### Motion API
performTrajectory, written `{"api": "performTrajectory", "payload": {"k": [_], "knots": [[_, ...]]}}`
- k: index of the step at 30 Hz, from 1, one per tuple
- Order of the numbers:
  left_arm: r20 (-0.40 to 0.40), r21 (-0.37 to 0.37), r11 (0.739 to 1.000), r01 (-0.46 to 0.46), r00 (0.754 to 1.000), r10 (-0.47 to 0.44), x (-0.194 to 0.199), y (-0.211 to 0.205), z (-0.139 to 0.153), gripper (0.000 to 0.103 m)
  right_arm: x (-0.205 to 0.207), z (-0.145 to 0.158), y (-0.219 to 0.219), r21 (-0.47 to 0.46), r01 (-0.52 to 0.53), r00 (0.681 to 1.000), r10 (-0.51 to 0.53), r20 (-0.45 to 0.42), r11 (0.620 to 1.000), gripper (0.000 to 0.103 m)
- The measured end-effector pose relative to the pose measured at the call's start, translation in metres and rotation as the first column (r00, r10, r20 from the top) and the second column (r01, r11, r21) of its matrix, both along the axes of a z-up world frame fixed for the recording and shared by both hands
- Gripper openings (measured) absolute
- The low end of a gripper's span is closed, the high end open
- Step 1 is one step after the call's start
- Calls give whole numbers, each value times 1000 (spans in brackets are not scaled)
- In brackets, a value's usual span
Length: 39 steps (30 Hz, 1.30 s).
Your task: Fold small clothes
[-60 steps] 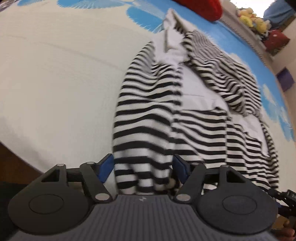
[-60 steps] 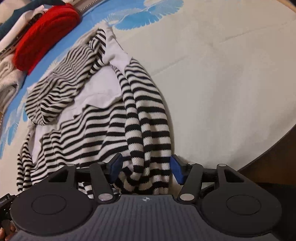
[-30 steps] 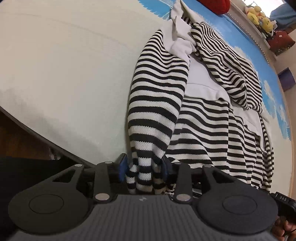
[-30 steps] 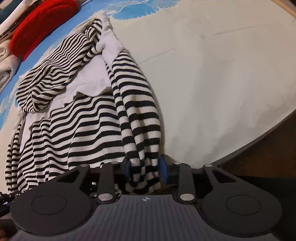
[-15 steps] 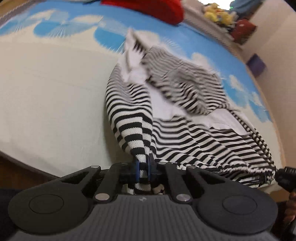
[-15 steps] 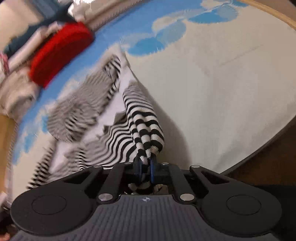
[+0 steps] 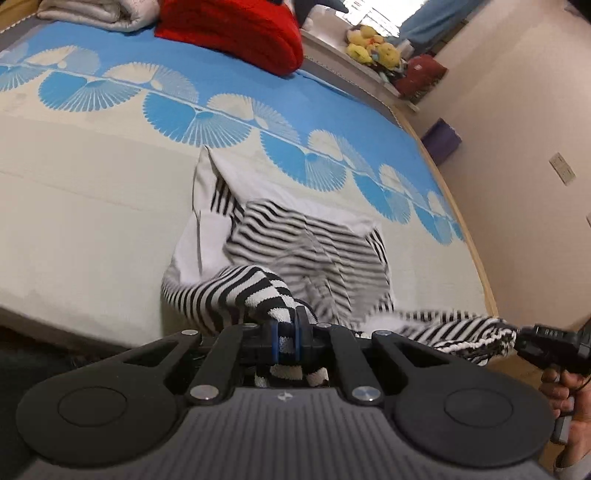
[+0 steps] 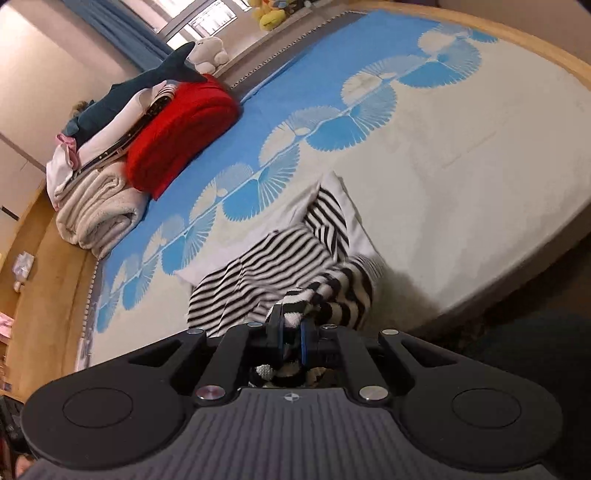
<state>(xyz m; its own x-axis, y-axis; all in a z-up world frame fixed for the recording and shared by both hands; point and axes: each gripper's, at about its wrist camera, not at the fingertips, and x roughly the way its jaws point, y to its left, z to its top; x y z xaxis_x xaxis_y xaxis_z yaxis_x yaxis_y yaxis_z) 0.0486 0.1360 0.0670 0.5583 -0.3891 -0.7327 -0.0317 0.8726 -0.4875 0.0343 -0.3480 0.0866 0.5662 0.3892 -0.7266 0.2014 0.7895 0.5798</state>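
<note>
A black-and-white striped garment with white panels lies on the bed, its near hem lifted off the bedspread. My left gripper is shut on one striped corner of that hem. In the left wrist view the hem stretches rightward to the right gripper, held by a person's hand. In the right wrist view my right gripper is shut on the other striped corner, and the striped garment hangs from it down onto the bed. The far part of the garment still rests on the bedspread.
A red folded blanket and rolled beige towels lie at the far end of the bed. Plush toys sit on a ledge beyond. The bed's wooden edge runs beside a wall. Dark floor lies below the near edge.
Both grippers closed on the near corners of the striped garment and rose, lifting its hem off the bed. The views now tilt up and show more of the room.
</note>
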Motion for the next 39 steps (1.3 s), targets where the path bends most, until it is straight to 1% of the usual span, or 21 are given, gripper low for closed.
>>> {"api": "performTrajectory", "payload": {"k": [3, 5, 6, 7, 8, 10, 12, 14, 15, 16, 17, 19, 20, 21, 23, 25, 27, 29, 32, 36, 39], "knots": [[-31, -42, 998, -51, 998, 50, 61, 10, -23, 8, 59, -28, 7, -9, 1, 1000, -1, -28, 1000, 8], [-88, -103, 988, -119, 990, 110, 113, 20, -47, 10, 109, -53, 14, -10, 22, 998, -22, -65, 1000, 9], [-125, -134, 977, -163, 981, 147, 143, 27, -62, 14, 134, -65, 18, -18, 16, 998, -17, -61, 1000, 11], [-157, -148, 966, -213, 969, 190, 166, 34, -74, 20, 158, -76, 22, -29, 21, 998, -22, -60, 999, 15], [-185, -149, 955, -256, 956, 227, 188, 42, -84, 23, 180, -88, 22, -54, 46, 996, -50, -71, 997, 17], [-179, -148, 947, -285, 949, 258, 214, 56, -91, 28, 207, -101, 20, -104, 86, 993, -93, -67, 991, 37], [-112, -166, 940, -298, 953, 282, 217, 65, -90, 34, 215, -106, 15, -143, 114, 993, -115, -5, 983, 39], [-16, -184, 951, -250, 968, 251, 204, 64, -94, 39, 205, -115, 12, -132, 114, 993, -107, 54, 985, 43], [-41, -152, 961, -232, 973, 229, 201, 60, -98, 38, 200, -123, 12, -127, 82, 996, -77, 45, 989, 44], [-89, -93, 972, -217, 974, 209, 201, 55, -99, 38, 202, -130, 13, -144, 42, 998, -50, -46, 989, 45], [-43, -72, 981, -181, 983, 178, 199, 48, -95, 38, 201, -131, 14, -143, 25, 999, -31, -36, 989, 45], [30, -10, 997, -77, 997, 77, 198, 32, -86, 41, 199, -126, 23, -224, -51, 998, 57, 20, 973, 44], [52, 26, 999, -31, 998, 29, 199, 25, -85, 42, 200, -124, 30, -283, -99, 993, 112, 30, 954, 44], [55, 67, 998, 1, 998, -4, 199, 19, -86, 44, 200, -124, 39, -344, -161, 983, 183, 32, 925, 44], [39, 140, 989, 41, 998, -47, 200, 10, -94, 44, 198, -126, 53, -427, -264, 953, 302, 22, 865, 45], [12, 209, 975, 82, 996, -87, 199, 3, -105, 44, 194, -133, 64, -491, -341, 920, 391, -2, 801, 47], [6, 278, 954, 110, 993, -116, 201, -4, -110, 44, 189, -141, 74, -532, -392, 892, 451, -22, 750, 47], [26, 306, 943, 130, 989, -145, 198, -7, -117, 44, 185, -147, 83, -582, -430, 862, 506, -36, 690, 47], [18, 349, 925, 147, 986, -163, 205, -14, -126, 44, 181, -154, 94, -654, -441, 832, 553, -41, 614, 47], [8, 414, 891, 185, 978, -206, 217, -30, -136, 44, 188, -160, 105, -700, -430, 811, 585, -23, 570, 47], [-2, 434, 880, 194, 977, -214, 226, -36, -141, 46, 195, -166, 115, -729, -426, 791, 612, -13, 535, 46]]}}
